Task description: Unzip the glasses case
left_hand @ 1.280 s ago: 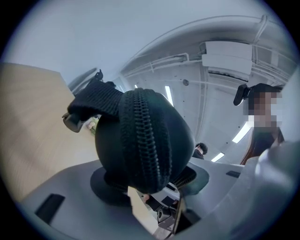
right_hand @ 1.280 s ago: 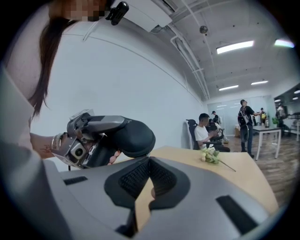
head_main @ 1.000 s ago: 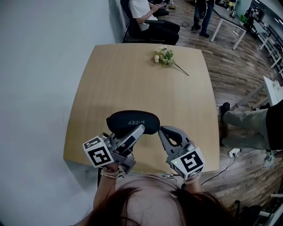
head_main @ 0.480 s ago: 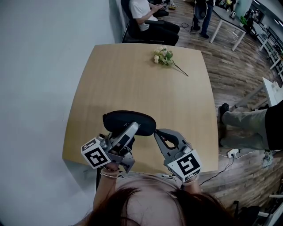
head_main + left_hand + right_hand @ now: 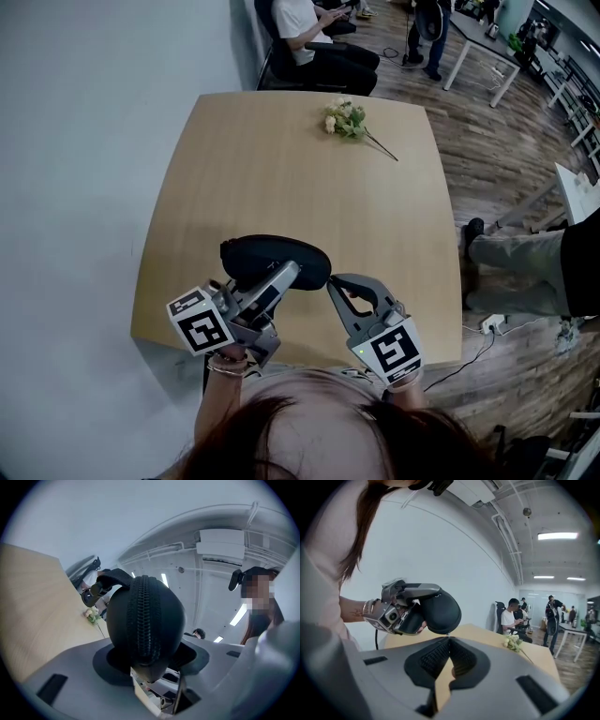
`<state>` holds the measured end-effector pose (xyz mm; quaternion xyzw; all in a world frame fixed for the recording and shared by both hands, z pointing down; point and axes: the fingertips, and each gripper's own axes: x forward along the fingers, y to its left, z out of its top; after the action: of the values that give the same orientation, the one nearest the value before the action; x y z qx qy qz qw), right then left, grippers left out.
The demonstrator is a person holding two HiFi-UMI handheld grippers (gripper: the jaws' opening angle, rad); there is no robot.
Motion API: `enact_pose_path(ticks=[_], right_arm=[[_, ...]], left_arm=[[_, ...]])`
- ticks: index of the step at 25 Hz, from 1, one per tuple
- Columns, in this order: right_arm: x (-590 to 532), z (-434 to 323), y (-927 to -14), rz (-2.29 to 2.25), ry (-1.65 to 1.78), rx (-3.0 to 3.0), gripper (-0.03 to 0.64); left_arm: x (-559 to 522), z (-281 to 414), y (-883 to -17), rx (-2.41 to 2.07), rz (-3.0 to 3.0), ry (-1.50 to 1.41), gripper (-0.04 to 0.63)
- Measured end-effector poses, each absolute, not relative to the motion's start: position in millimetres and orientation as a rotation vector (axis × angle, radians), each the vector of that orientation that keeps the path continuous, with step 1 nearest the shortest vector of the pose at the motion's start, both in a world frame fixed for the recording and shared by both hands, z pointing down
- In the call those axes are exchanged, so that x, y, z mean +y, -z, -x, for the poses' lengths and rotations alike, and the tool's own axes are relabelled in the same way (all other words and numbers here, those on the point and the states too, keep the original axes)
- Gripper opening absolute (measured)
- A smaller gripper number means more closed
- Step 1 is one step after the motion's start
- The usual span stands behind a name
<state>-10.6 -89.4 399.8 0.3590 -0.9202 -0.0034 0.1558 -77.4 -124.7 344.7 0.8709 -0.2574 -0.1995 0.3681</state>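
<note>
— What did the left gripper [image 5: 289, 271] have?

— The glasses case [image 5: 274, 253]. Its jaws stood wide, one on each side of the black oval shell, and pressed on it. They had just been tightening a little with the case between them. The case was held up off the table [image 5: 281, 169] and lay crosswise past the jaw tips.

— Which way was the case turned?

— In the left gripper view one rounded end pointed back at that gripper. The zip [image 5: 143, 616] ran up the middle of the shell, away from the jaws. Its teeth looked closed along all the length I could see.

— And the right gripper [image 5: 331, 282]?

— Its jaws were drawn together and met at the tips, with only a slit lower down. The tips sat right at the end of the case nearest that gripper. In the right gripper view a small tab [image 5: 447, 632] hung from the underside of the case, down to just above the tips. I couldn't tell whether the tips pinched it.

— How did the two grippers stand to each other?

— They were close, side by side, with their tips angled in toward one another and coming together at the case.

— Was anything else on the table?

— A small spray of pale flowers [image 5: 349, 121] lay well beyond both sets of tips, near the far edge. Past that edge a seated person [image 5: 314, 42] was in view.
</note>
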Motion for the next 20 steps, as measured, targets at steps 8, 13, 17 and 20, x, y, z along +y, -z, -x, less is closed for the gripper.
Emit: enact_pose_path(ticks=[8,13,17,20], right_arm=[[-88,13,-407,-0.989,0.038,-2.600,0.015],[-89,11,-415,-0.975,0.042,-2.574,0.015],[-92,10,-416,-0.987,0.052,-2.563,0.015],[-92,9,-417,-0.987,0.051,-2.555,0.014]], left_arm=[[-124,76,-349,-0.670,-2.252,0.403,0.230],[-124,74,-356,-0.672,-2.248,0.356,0.230],[-124,72,-358,-0.666,-2.259,0.314,0.230],[-122,71,-359,-0.659,-2.268,0.288,0.230]])
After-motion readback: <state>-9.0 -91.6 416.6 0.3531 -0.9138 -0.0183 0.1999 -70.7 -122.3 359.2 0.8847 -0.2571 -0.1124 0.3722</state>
